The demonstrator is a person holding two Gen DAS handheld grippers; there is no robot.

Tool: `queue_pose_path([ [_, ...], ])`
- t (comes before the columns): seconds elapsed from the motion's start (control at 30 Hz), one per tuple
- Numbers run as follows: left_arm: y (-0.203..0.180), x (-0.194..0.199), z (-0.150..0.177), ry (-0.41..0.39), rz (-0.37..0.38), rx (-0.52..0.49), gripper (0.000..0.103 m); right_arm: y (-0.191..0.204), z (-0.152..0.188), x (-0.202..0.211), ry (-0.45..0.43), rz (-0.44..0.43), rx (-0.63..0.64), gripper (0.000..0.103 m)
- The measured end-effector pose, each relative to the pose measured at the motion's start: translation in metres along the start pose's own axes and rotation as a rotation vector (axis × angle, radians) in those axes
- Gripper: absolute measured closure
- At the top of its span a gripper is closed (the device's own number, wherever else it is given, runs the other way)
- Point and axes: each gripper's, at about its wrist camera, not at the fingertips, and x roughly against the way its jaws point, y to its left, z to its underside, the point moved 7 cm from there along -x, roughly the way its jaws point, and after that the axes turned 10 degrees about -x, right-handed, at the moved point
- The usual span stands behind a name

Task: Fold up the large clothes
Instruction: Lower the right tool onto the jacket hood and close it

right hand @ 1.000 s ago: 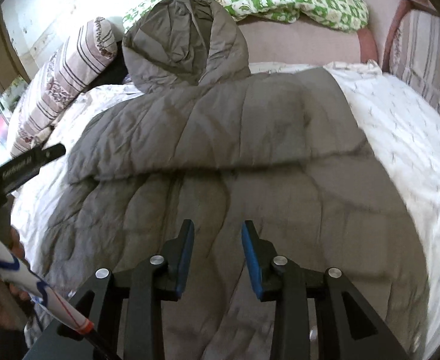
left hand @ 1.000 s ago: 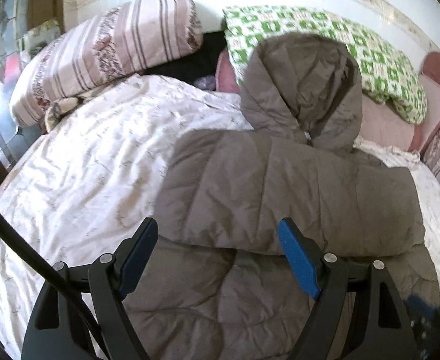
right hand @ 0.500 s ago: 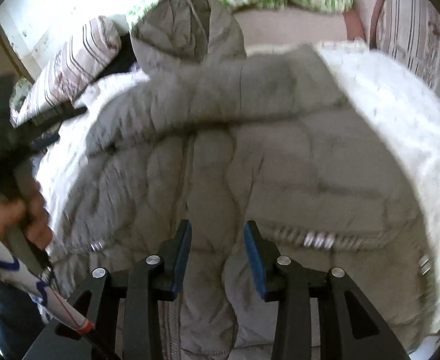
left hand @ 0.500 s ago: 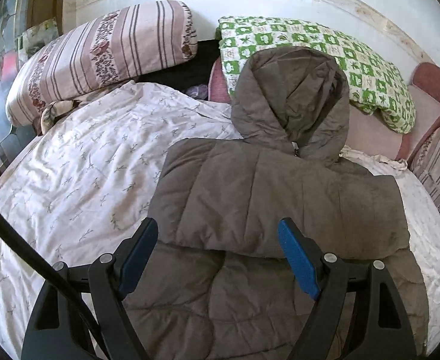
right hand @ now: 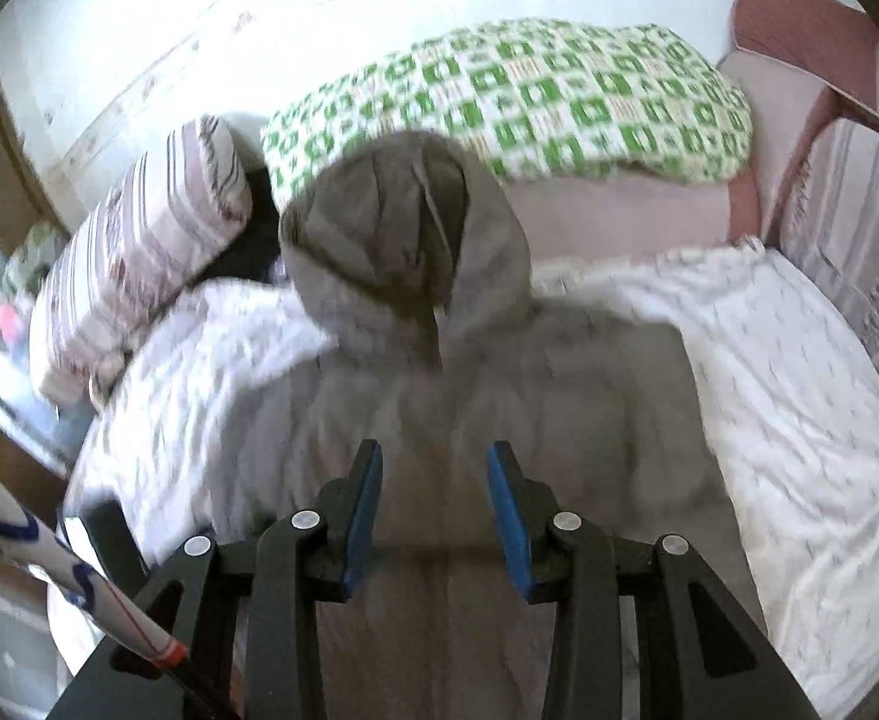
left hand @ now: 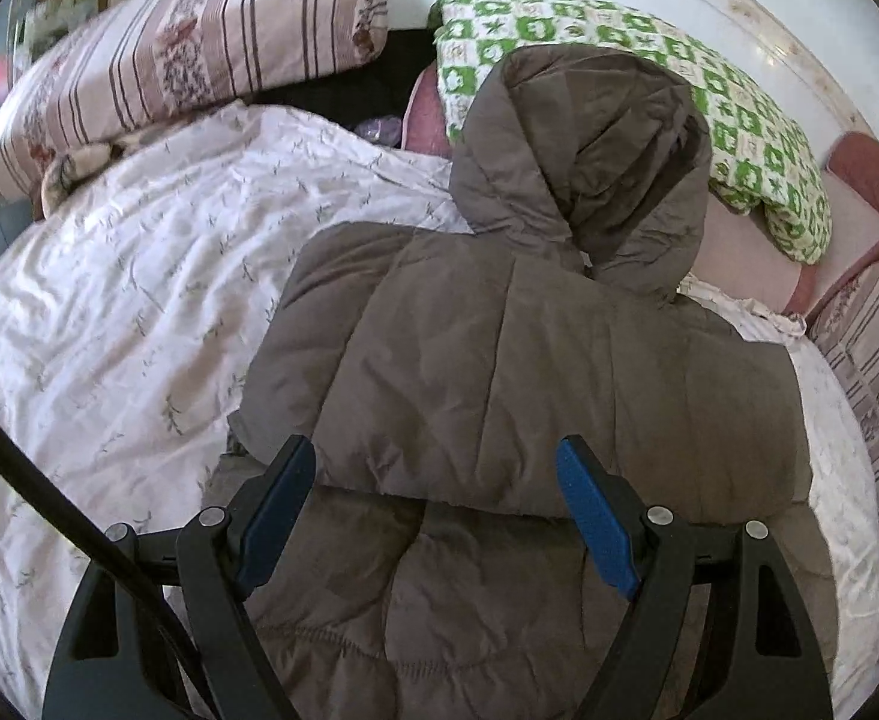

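A grey-brown hooded puffer jacket (left hand: 499, 372) lies on the white bedspread (left hand: 127, 300), its sleeves folded across the chest and its hood (left hand: 583, 144) toward the pillows. My left gripper (left hand: 433, 474) hovers over the jacket's lower half, wide open, with nothing between its blue pads. In the blurred right wrist view the same jacket (right hand: 487, 396) lies below, hood (right hand: 403, 228) at the far end. My right gripper (right hand: 433, 474) stands high above the jacket's middle, its jaws partly apart and empty.
A pink striped pillow (left hand: 187, 42) lies at the far left and a green-checked pillow (left hand: 649, 84) behind the hood. A pink headboard cushion (left hand: 871, 180) and striped cushion (left hand: 877, 348) stand at the right. The white bedspread (right hand: 799, 408) spreads on both sides of the jacket.
The right gripper has risen and pulled back, so the jacket looks smaller and farther below. The left gripper shifted slightly toward the jacket. Neither gripper's opening visibly changed.
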Motion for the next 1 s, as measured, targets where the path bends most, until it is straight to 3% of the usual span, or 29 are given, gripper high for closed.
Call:
queue_pose_path([
  [0.23,0.001,-0.008,-0.012,-0.022,-0.013,0.007,0.022,0.045,-0.107,-0.056,-0.095,0.017,0.004,0.060],
  [0.33,0.000,-0.014,-0.014,-0.022,-0.017,-0.001,0.022,0.055,-0.141,-0.089,-0.074,0.013,-0.023,0.057],
  [0.63,-0.001,-0.019,-0.022,-0.042,-0.035,-0.035,0.022,0.061,-0.195,-0.165,-0.078,-0.041,-0.178,0.056],
  [0.77,-0.001,-0.021,-0.024,-0.045,-0.039,-0.042,0.022,0.063,-0.203,-0.192,-0.080,-0.015,-0.183,0.055],
  [0.8,-0.001,-0.021,-0.024,-0.044,-0.039,-0.041,0.022,0.065,-0.203,-0.198,-0.071,-0.012,-0.173,0.064],
  [0.83,0.000,-0.023,-0.024,-0.041,-0.039,-0.039,0.022,0.066,-0.202,-0.207,-0.052,0.011,-0.152,0.100],
  [0.87,0.000,-0.023,-0.024,-0.038,-0.037,-0.036,0.022,0.065,-0.201,-0.210,-0.042,0.026,-0.139,0.100],
  [1.0,0.004,-0.023,-0.026,-0.044,-0.047,-0.032,0.022,0.067,-0.197,-0.187,-0.144,0.013,-0.084,0.101],
])
